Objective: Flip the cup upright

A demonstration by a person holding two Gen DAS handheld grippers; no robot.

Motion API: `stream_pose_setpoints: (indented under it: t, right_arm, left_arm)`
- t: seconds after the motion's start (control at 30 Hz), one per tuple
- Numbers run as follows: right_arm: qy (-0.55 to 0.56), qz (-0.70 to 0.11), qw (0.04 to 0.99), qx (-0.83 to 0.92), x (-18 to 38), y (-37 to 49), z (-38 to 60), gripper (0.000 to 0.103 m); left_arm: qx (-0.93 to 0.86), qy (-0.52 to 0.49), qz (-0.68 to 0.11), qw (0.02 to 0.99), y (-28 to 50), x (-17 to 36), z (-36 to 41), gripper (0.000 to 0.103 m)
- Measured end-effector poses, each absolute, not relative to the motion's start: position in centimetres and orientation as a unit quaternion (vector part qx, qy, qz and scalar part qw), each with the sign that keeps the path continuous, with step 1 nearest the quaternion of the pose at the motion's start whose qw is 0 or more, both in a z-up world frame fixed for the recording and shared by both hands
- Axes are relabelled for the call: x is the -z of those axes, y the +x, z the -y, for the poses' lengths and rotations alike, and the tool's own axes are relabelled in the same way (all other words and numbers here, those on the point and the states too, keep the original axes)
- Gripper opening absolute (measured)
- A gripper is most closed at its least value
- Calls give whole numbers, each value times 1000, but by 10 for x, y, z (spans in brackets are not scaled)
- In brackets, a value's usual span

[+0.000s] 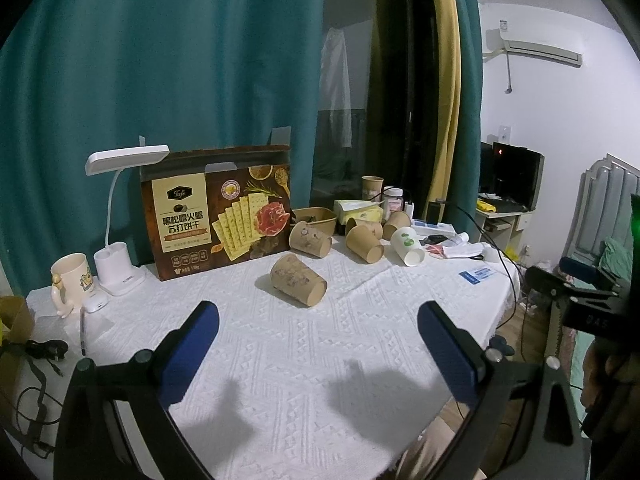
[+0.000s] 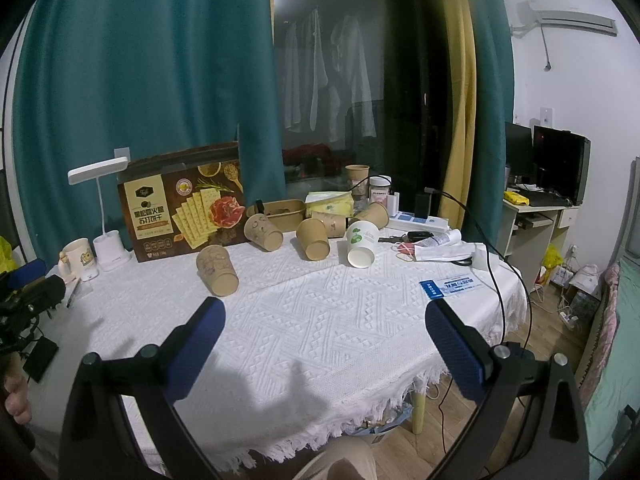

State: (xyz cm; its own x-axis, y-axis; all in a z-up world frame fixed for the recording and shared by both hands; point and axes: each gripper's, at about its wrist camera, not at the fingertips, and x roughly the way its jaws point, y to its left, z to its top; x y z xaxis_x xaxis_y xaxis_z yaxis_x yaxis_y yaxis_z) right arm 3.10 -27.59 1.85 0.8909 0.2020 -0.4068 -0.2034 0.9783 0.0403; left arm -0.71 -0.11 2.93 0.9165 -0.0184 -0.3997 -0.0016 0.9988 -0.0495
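Observation:
Several paper cups lie on their sides on the white tablecloth. The nearest brown cup (image 1: 298, 280) (image 2: 217, 271) lies alone, its mouth turned toward me. Behind it lie more brown cups (image 1: 310, 239) (image 2: 313, 239) and a white cup with a green print (image 1: 407, 246) (image 2: 361, 244). My left gripper (image 1: 318, 322) is open, hovering above the cloth just short of the nearest cup, nothing between its blue fingers. My right gripper (image 2: 325, 318) is also open and empty, over the cloth to the right of that cup.
A cracker box (image 1: 220, 216) (image 2: 182, 208) stands at the back beside a white desk lamp (image 1: 120, 216) and a mug (image 1: 72, 280). A tissue pack, jar, upright cup (image 2: 357, 178), power strip and cables crowd the back right. The table's fringed edge (image 2: 400, 396) is near.

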Motion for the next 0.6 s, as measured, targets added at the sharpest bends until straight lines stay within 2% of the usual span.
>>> stream_pose_setpoints:
  t: [0.6]
  right_arm:
    - [-1, -209, 972, -104, -19, 31, 276, 100]
  left_arm:
    - [2, -24, -200, 979, -9, -28, 2, 100]
